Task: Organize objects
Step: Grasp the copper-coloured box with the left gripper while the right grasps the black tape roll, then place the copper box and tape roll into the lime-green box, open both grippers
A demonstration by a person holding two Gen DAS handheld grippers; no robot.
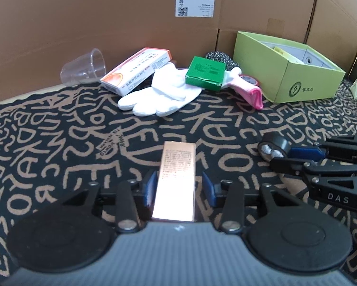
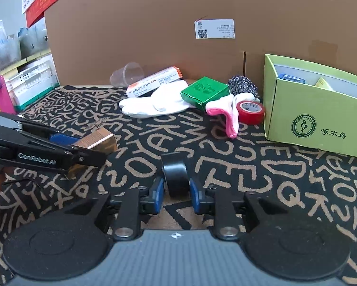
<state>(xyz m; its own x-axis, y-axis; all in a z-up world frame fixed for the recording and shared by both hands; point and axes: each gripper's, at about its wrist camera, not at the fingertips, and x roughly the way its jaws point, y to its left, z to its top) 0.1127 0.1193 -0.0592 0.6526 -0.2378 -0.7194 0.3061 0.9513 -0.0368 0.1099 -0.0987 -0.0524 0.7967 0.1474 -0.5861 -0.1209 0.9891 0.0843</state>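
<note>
The left hand-held gripper [image 1: 177, 187] straddles the stiff, light copper-coloured carton [image 1: 176, 178] mid-length, unclenched; the right hand-held gripper [image 2: 177, 191] brackets the black tape roll [image 2: 174, 171], ungripped.

Copper box [image 1: 176, 181], black tape roll [image 2: 174, 175]

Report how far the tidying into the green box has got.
Done: a few items already lie inside the green box.
In hand: the copper carton sits between the left gripper's fingers, and the black tape roll between the right gripper's; neither is clearly clamped.
Left: the cup, medicine box, white glove, green packet, scourer, pink-cuffed glove and red tape.
</note>
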